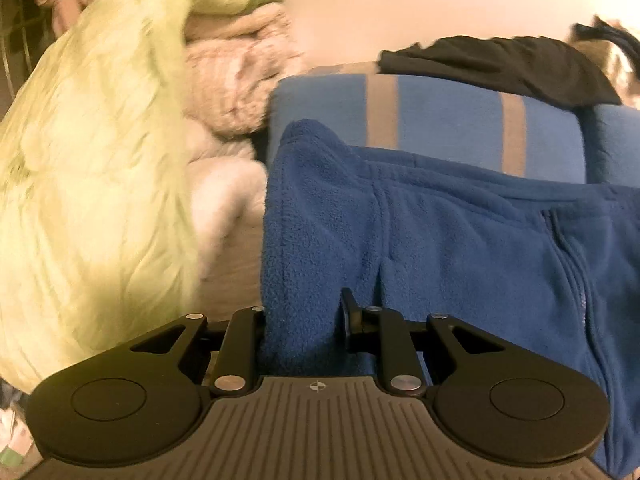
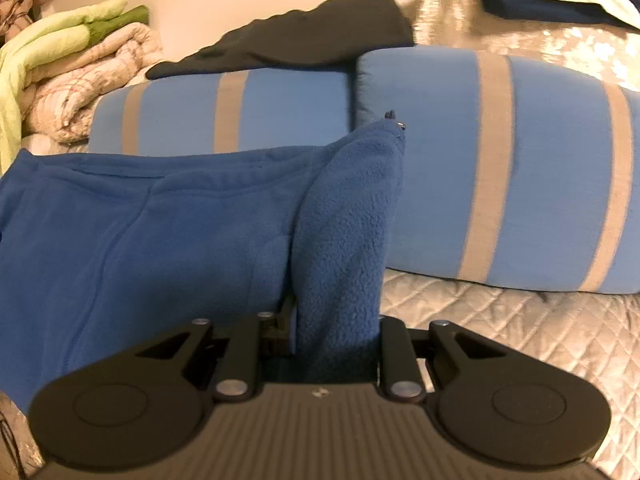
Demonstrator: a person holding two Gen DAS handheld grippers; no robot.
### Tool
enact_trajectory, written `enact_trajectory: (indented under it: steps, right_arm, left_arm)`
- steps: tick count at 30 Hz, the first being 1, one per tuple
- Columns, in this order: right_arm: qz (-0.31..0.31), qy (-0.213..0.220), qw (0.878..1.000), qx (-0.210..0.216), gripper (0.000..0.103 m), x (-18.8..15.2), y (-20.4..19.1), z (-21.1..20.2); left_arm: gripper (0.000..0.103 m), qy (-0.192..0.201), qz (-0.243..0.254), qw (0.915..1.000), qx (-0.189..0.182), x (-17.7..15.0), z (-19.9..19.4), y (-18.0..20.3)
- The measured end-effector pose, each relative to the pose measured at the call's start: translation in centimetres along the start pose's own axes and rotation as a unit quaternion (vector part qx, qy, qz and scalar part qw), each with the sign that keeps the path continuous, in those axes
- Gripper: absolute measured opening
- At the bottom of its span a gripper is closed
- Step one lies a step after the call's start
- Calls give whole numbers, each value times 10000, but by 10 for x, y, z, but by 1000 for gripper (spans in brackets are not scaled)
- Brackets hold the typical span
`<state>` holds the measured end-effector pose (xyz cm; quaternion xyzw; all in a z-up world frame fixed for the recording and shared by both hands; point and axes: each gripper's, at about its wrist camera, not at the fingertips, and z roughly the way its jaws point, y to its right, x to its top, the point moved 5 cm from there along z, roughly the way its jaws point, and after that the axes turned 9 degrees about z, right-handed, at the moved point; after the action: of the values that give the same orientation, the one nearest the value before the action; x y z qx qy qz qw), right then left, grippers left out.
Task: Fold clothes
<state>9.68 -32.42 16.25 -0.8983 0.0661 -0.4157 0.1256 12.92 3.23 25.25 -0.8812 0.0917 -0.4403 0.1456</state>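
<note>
The left gripper (image 1: 306, 312) grasps one bunched edge of a blue fleece jacket (image 1: 440, 240). The right gripper (image 2: 336, 320) clamps another edge, before striped pillows (image 2: 500, 168).

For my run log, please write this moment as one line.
step: fold in progress | left gripper: shut on blue fleece jacket | right gripper: shut on blue fleece jacket | backdrop: striped pillows

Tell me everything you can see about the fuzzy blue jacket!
The blue fleece jacket looks soft and fuzzy, with stitched seams and a zipper down its front. It hangs stretched between the left gripper and the right gripper, each pinching a bunched corner. Striped blue pillows lie behind it on the quilted bed.
</note>
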Motion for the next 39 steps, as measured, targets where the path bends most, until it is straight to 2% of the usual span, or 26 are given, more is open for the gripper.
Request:
enact_trajectory:
  steps: [4,6,7,9,10,11,13,16,21,25,28,33,39]
  right_arm:
    - [-91,-67,9999,92,22,-5,-21,15]
    - [-159,-112,9998,77,24,-10,-30,27]
    - [-215,-117,9997,-23,28,-12,-33,36]
    - [-373,-106,9986,-371,75,-19,-36,58]
    - [-444,-141,9970,-613,92,-23,-35,71]
    - [-449,-189,9960,-750,102,-26,-33,81]
    - [-352,-302,9966,-681,103,-31,-29,91]
    - [-394,-381,9961,-692,103,-37,-24,98]
    - [-512,-484,9957,-602,103,-39,-23,98]
    - [-508,-468,9966,-460,103,-34,-23,88]
    - [-583,-487,9967,-289,103,-31,-20,75]
    - [-596,-481,9970,-62,103,-21,-2,46]
    - [-427,-286,9985,-194,103,0,39,8]
  left_arm:
    - [24,-12,55,10000,31,-13,22,-11]
    - [41,-9,58,10000,74,-22,43,-15]
    - [44,-81,89,9997,214,-28,57,-15]
    - [56,-255,241,9973,649,-38,80,-15]
    - [59,-299,216,9964,762,-41,85,-16]
    - [66,-343,191,9954,875,-44,91,-18]
    - [73,-425,127,9937,1033,-49,100,-21]
    - [74,-496,-58,9960,743,-55,101,-24]
    - [74,-609,-324,9976,77,-65,93,-23]
    - [74,-595,-839,9930,-576,-67,80,-32]
    - [74,-601,-952,9895,-910,-66,69,-35]
    - [74,-525,-843,9890,-1099,-59,43,-45]
    - [74,-335,-696,9910,-1091,-49,13,-58]
